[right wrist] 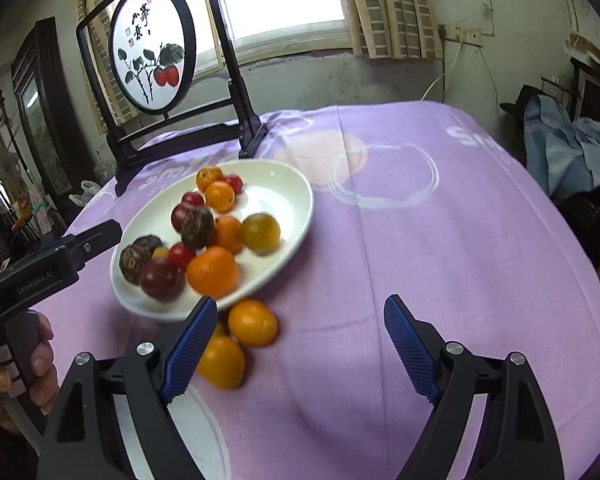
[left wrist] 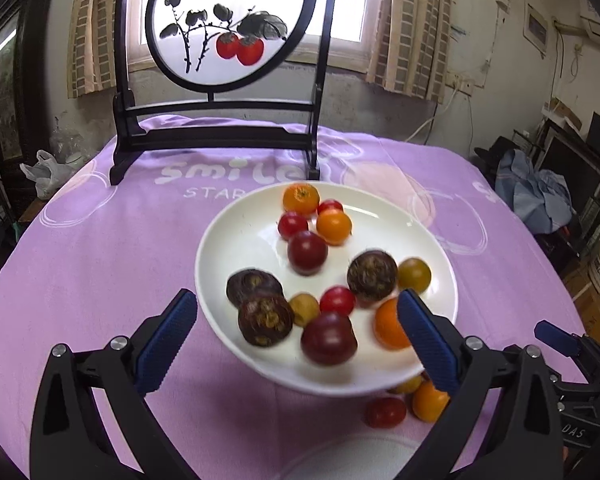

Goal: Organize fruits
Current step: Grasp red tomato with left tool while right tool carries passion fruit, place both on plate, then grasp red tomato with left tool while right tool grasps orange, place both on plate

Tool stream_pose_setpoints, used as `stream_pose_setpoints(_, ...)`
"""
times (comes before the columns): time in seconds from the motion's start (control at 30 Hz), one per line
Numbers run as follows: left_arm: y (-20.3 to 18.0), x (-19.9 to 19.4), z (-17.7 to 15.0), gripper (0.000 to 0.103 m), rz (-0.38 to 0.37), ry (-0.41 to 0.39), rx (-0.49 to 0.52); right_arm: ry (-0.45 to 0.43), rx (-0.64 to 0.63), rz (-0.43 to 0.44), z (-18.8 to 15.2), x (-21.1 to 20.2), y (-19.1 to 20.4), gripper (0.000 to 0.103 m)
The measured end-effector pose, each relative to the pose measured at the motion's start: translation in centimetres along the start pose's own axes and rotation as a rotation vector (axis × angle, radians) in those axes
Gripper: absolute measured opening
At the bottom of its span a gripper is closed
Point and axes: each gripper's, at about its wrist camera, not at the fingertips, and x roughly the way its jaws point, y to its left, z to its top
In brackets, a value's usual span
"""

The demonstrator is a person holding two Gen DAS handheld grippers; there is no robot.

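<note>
The left hand-held gripper (left wrist: pixel 296 312) points forward and downward, its jaws spread wide; the blue ribbed pads (left wrist: pixel 166 338) grip nothing, with clear space between them. The right hand-held gripper (right wrist: pixel 298 334) is angled downward likewise, its jaws also apart and its blue pads (right wrist: pixel 190 350) closed on nothing. In the right wrist view the left hand (right wrist: pixel 16 376) shows at the left border, fingers wrapped around the dark handle of its tool, thumb along the grip.

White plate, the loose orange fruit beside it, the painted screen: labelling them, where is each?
White plate (right wrist: pixel 288 196), right wrist view, bare inner surface.
Orange fruit (right wrist: pixel 253 322), right wrist view, middle.
Painted screen (left wrist: pixel 220 8), left wrist view, white panel.
</note>
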Motion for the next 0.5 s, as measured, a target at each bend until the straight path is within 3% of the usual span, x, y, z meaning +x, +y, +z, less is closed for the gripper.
stream_pose_setpoints(0.23, -0.5, -1.3, -3.4, 0.098, 0.029, 0.07, 0.078, 0.092, -0.136, 0.078, -2.9, 0.8, 2.7, 0.086)
stream_pose_setpoints(0.4, 0.5, -2.0, -5.1, 0.098, 0.049, 0.095, 0.085, 0.126, -0.21, 0.052, -4.0, 1.7, 4.5, 0.086)
stream_pose_setpoints(0.5, 1.4, -1.7, -5.7, 0.098, 0.054, 0.104, 0.062, 0.146, -0.243, 0.017, -4.4, 2.4, 5.3, 0.08)
